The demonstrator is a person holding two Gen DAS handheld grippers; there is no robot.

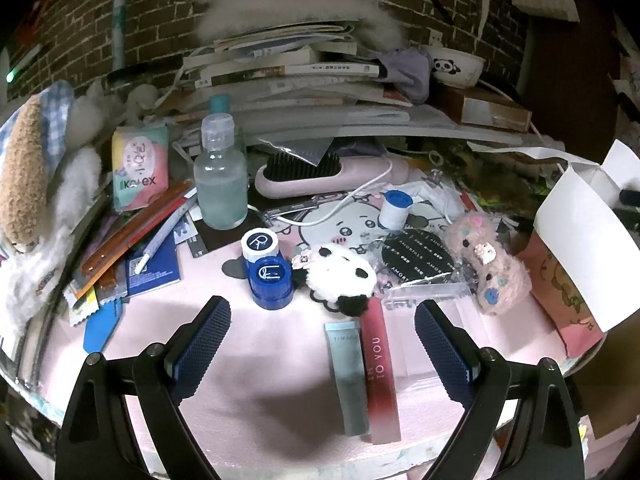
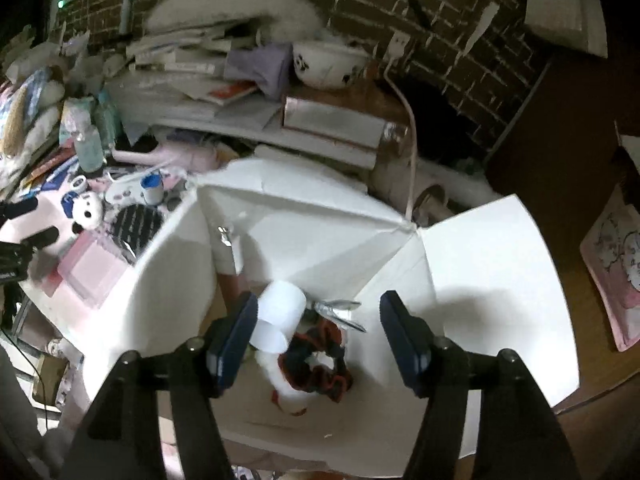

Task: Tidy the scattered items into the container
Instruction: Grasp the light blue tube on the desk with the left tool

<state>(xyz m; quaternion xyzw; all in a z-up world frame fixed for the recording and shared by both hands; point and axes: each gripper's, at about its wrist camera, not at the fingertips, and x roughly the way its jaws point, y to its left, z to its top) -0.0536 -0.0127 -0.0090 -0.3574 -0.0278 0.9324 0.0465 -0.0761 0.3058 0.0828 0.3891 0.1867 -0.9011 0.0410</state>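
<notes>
Left tongs [image 1: 322,340] were spread and empty over the pink bench [image 1: 260,360]; two lip tubes [image 1: 362,376] lay between the fingers, lower centre, with the blue lens case [image 1: 269,276] and panda plush [image 1: 340,278] just above. Right tongs [image 2: 318,336] were spread and empty above the open white box [image 2: 312,220]. Only the right wrist view showed the box's inside: a white roll [image 2: 280,316] and a dark scrunchie [image 2: 316,364], lower centre.

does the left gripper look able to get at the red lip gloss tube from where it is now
Probably yes. The left gripper is open, and the red lip gloss tube lies flat on the pink mat between its fingers. Nothing covers it, but the pale green tube lies right against it and might get pinched too.
</notes>
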